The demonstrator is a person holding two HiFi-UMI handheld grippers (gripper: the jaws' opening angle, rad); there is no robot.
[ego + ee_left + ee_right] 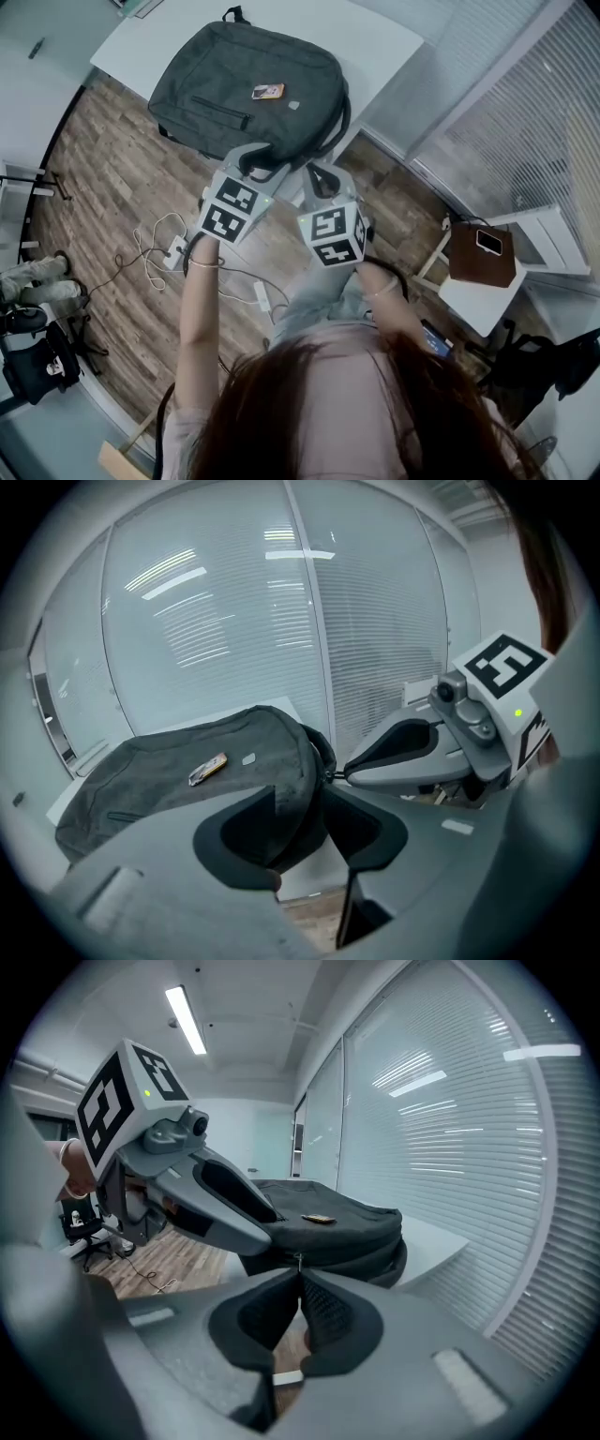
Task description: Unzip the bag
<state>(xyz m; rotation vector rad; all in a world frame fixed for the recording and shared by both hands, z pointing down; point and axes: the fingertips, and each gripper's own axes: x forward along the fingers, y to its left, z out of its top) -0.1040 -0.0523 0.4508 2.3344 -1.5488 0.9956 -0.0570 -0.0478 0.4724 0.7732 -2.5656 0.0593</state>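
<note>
1. L gripper (298, 803): jaws wide apart, gripping nothing. The bag's near corner shows in the gap, but no pad presses on it. Gripper sits just off the table's near edge.
2. Bag (248, 89): dark grey, lying flat on a white table (375, 37), front panel up, w/ a small orange tag (268, 91) on top. Its near rim reaches the table edge, right by both grippers.
3. R gripper (300, 1281): jaws pinched together on the zip pull (298, 1262) at the bag's near rim, just right of the L gripper.
4. Risks, my read:
   - Bag isn't braced. With the L jaws off it, a tug on the pull prob. drags the whole bag along or off the table rather than running the zip.
   - The pull is tiny and held at the very fingertips, so an off-line tug could slip it out.
   - Pulling away from the zip track instead of along the rim may jam the slider in the fabric.
   - If the L jaws close too near the pull, they could pinch the track and block it.
5. Orientation: handle (234, 14) is at the far end, so the bag's top points away from the person and its bottom points toward them. Long axis seems to run near-to-far, leaning a bit left in the head view. The zip follows the rim.
</note>
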